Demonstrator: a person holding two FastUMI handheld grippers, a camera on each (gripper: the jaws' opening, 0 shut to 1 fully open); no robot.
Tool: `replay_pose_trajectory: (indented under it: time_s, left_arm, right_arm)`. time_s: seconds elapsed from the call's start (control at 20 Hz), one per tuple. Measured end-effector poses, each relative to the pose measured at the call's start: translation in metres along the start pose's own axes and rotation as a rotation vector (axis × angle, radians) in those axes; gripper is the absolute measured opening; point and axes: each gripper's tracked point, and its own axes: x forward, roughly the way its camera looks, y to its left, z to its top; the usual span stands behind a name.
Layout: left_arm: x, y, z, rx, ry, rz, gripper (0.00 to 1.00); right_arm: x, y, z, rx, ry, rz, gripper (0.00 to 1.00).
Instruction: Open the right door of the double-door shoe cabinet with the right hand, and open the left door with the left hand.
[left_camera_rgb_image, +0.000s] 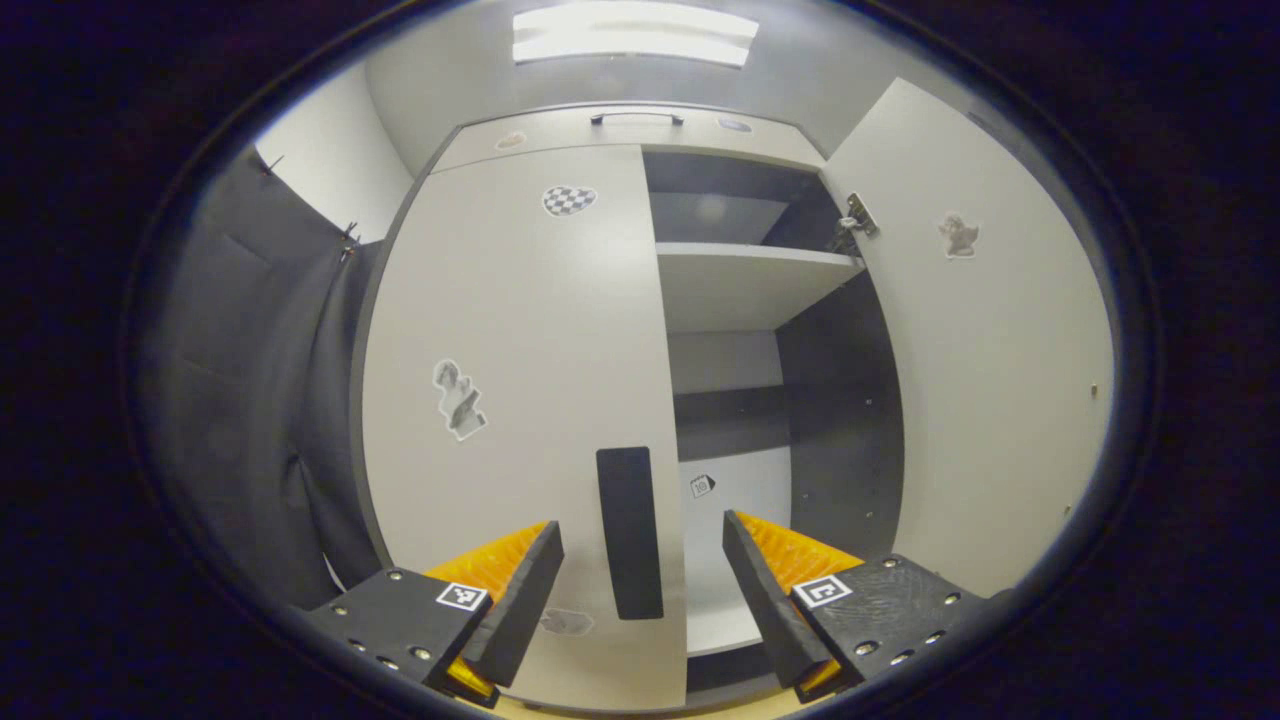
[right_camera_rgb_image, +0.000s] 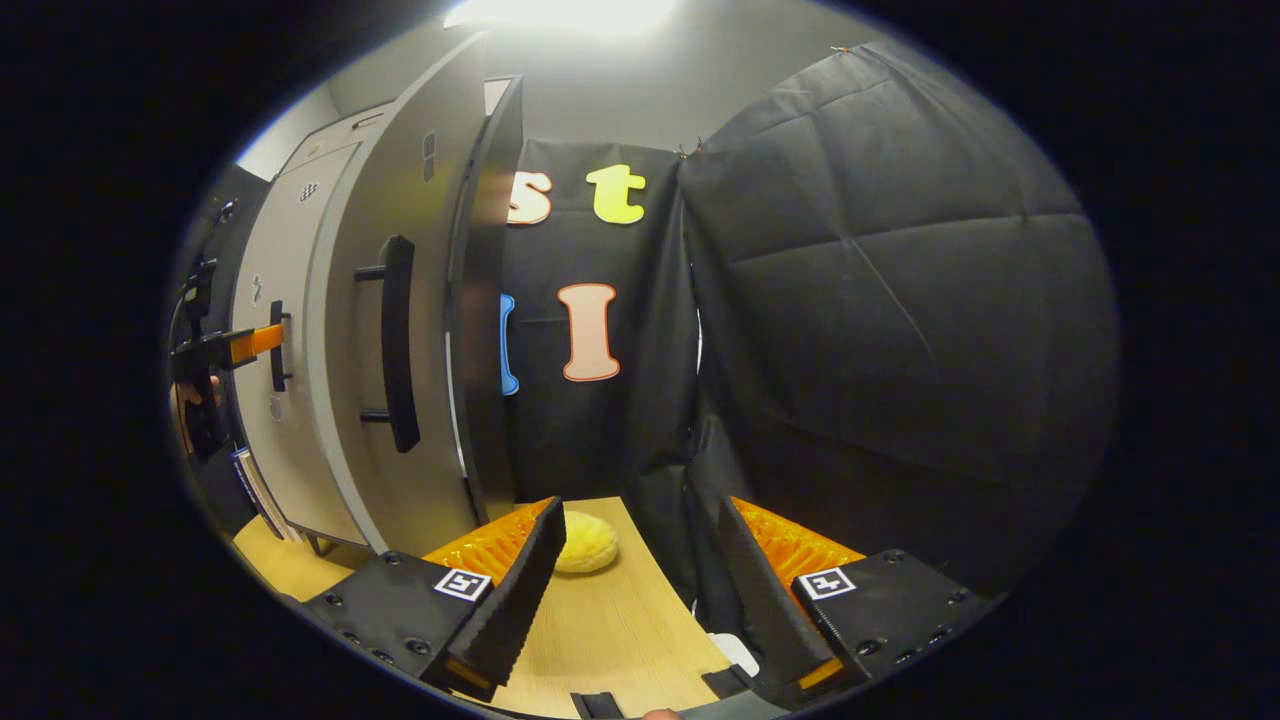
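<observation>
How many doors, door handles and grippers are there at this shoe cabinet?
Doors: 2, the left door and the open right door.
Door handles: 2, the left door handle and the right door handle.
Grippers: 2, the left gripper and the right gripper.
Total: 6.
</observation>
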Motion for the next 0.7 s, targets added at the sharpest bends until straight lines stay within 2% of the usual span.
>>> replay_pose_trajectory:
  time_s: [0.15, 0.25, 0.3, 0.4, 0.45, 0.5, 0.6, 0.7]
  left_arm:
    - [0.004, 0.006, -0.009, -0.016, 0.014, 0.006, 0.94]
    - [0.010, 0.014, -0.014, -0.019, 0.015, 0.020, 0.79]
    - [0.017, 0.016, -0.014, -0.026, 0.017, 0.025, 0.68]
    - [0.024, 0.014, -0.021, -0.039, 0.037, 0.018, 0.39]
    - [0.027, 0.013, -0.026, -0.037, 0.054, 0.015, 0.45]
    - [0.031, 0.013, -0.034, -0.042, 0.081, 0.008, 0.39]
    - [0.033, 0.008, -0.043, -0.114, 0.110, -0.017, 0.35]
    - [0.032, 0.007, -0.041, -0.103, 0.111, -0.026, 0.30]
  right_arm:
    - [0.000, 0.005, -0.003, 0.009, 0.014, 0.014, 0.92]
    - [0.003, 0.003, -0.006, -0.007, 0.021, 0.010, 0.92]
    - [0.004, 0.003, -0.007, -0.015, 0.025, 0.007, 0.96]
    - [0.004, 0.001, -0.009, -0.019, 0.032, -0.001, 0.92]
    - [0.002, 0.000, -0.010, -0.016, 0.036, -0.003, 0.92]
    - [0.002, 0.001, -0.011, -0.014, 0.040, -0.004, 0.92]
    - [0.001, -0.001, -0.011, -0.016, 0.041, -0.013, 0.92]
    - [-0.001, -0.004, -0.010, -0.018, 0.037, -0.020, 0.96]
